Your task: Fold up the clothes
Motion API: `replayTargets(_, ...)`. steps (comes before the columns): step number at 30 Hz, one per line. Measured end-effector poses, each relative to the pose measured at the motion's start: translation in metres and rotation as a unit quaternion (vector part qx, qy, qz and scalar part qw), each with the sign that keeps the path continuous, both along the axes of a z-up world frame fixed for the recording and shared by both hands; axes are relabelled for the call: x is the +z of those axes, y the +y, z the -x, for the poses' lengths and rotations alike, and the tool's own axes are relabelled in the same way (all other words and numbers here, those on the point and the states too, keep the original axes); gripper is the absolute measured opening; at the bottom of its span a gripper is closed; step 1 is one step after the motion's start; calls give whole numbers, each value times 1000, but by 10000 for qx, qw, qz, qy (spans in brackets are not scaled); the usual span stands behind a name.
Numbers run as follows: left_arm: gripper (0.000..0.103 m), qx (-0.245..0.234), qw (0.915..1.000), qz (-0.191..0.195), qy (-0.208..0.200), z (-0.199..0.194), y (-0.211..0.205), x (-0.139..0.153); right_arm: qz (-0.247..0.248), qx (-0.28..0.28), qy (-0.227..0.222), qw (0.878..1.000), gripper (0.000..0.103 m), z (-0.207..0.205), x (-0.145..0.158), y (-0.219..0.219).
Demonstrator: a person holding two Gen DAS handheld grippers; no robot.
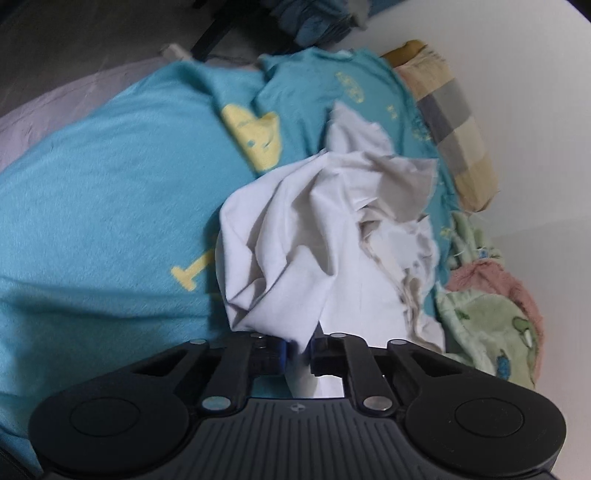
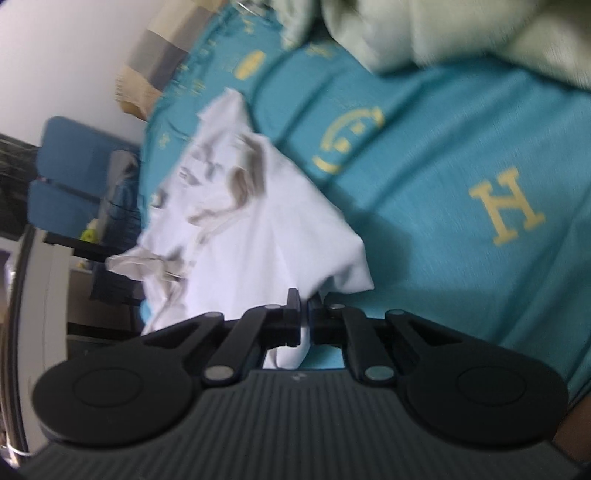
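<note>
A crumpled white garment (image 1: 314, 236) lies on a teal bed sheet (image 1: 103, 192) with yellow prints. My left gripper (image 1: 298, 354) is shut on a fold of it at its near edge. In the right wrist view the same white garment (image 2: 251, 229) shows a grey print and hangs bunched. My right gripper (image 2: 305, 321) is shut on another edge of it, over the teal sheet (image 2: 443, 155).
A checked beige and grey pillow (image 1: 454, 125) lies by the white wall. A green and pink blanket (image 1: 495, 317) is heaped at the right. A pale green duvet (image 2: 443, 29) lies at the top. Blue furniture (image 2: 74, 177) stands beyond the bed edge.
</note>
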State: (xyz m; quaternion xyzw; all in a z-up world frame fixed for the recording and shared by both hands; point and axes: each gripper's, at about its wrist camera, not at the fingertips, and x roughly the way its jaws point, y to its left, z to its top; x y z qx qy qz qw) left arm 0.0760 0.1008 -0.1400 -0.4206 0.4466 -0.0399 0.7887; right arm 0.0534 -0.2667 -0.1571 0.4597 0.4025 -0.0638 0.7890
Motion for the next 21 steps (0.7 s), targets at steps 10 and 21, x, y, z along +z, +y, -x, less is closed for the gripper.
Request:
replayTargets(10,7,-383,9918,-278,-1186,51,-8,116,310,75,-900,9954,6,37,96,-9)
replayTargets(21,7,-494,9903,-238,-1277,183,-6,166,139,82,-998,9949,6,168,124,-9)
